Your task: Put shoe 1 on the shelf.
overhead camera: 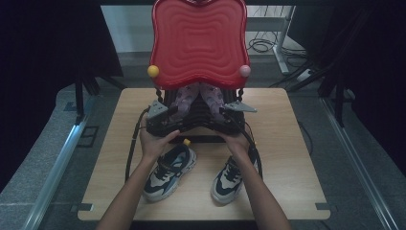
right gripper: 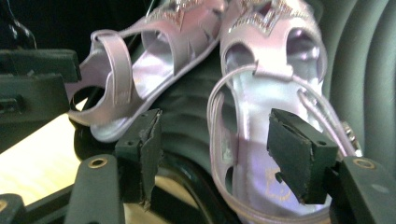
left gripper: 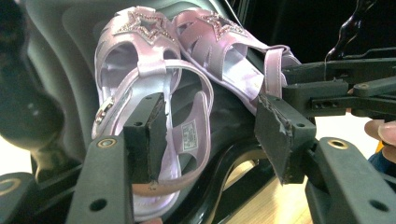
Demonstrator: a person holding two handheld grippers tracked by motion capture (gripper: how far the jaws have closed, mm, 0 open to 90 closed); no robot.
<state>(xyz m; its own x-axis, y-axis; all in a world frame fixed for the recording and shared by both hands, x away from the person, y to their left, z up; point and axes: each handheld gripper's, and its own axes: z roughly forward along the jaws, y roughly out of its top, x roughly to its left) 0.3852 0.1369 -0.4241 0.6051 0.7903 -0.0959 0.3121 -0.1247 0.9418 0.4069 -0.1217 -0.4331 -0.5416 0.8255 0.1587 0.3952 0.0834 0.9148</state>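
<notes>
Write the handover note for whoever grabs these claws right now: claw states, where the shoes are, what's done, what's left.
Left claw: open, its jaws astride the heel strap of one pink sandal, not clamped.
Right claw: open, jaws around the heel of the other pink sandal, no grip yet.
Both sandals lean on the dark ribbed rack under the red tray.
A pair of sneakers sits on the table nearer the person.
Done: both claws lined up on the sandals.
Left: probably close on each sandal and lift it off the rack.

Left hand-held gripper (left gripper: 210, 140), right hand-held gripper (right gripper: 215, 154): jaws apart, forearms extended forward.
</notes>
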